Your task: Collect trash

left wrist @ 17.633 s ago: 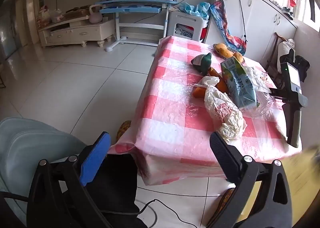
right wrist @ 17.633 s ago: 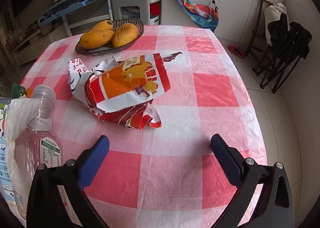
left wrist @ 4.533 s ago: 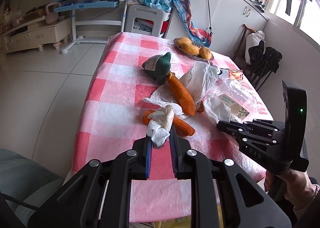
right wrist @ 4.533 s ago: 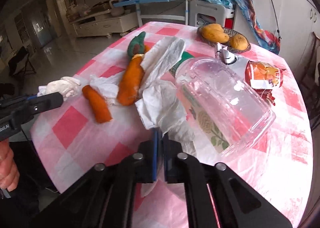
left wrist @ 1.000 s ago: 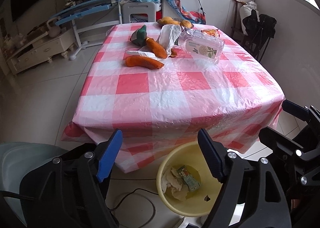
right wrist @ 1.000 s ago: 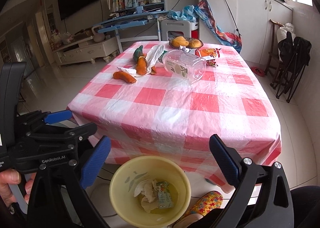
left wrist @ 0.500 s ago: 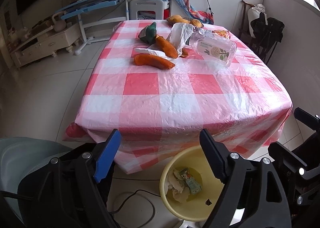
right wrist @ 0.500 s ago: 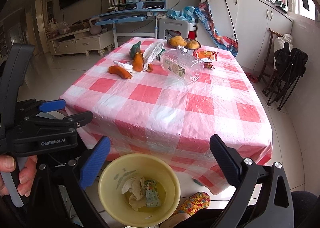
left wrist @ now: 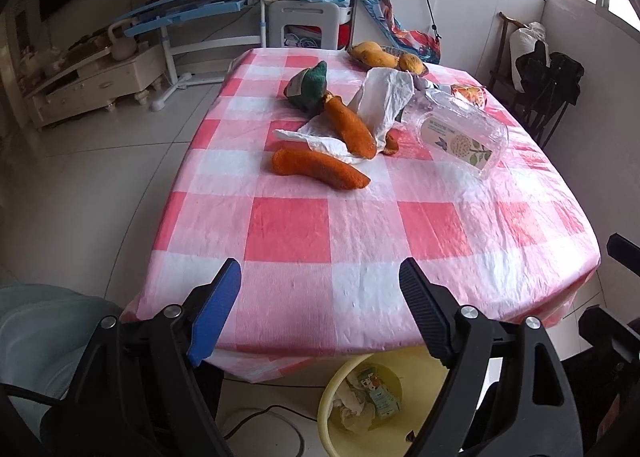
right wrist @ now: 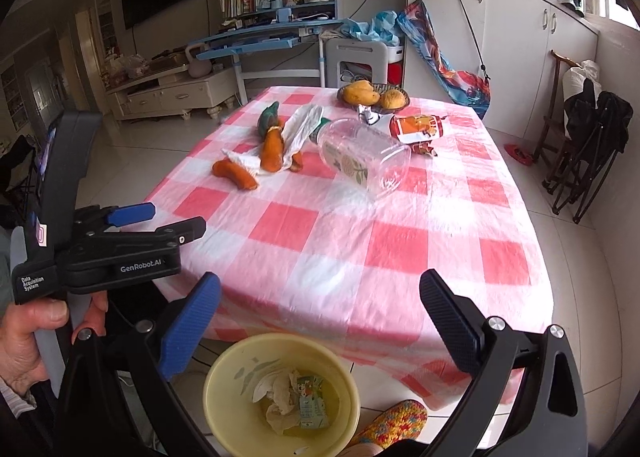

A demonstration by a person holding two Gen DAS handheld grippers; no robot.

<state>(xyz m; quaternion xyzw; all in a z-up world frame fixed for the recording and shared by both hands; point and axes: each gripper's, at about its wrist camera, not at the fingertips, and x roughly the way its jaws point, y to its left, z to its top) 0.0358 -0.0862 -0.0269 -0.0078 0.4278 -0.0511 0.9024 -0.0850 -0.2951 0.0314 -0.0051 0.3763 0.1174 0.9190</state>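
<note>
A yellow bin (right wrist: 224, 381) stands on the floor under the table's near edge, holding crumpled tissue and a small carton; it also shows in the left wrist view (left wrist: 332, 389). On the checked table lie a clear plastic bottle (left wrist: 460, 133) (right wrist: 364, 155), white tissue paper (left wrist: 384, 97) (right wrist: 304, 129) and a red snack wrapper (right wrist: 418, 127). My left gripper (left wrist: 320, 289) is open and empty above the table's near edge; it also shows in the right wrist view (right wrist: 160, 223). My right gripper (right wrist: 320, 313) is open and empty above the bin.
Two orange plush carrots (left wrist: 320, 167) (left wrist: 350, 127) and a green plush (left wrist: 310, 85) lie mid-table. A bowl of mangoes (right wrist: 372, 95) stands at the far end. A folded chair (right wrist: 584, 145) stands at the right. A slipper (right wrist: 396, 423) is beside the bin.
Both grippers have risen and moved forward toward the table; the bin sits lower in both views. Both stay open and empty.
</note>
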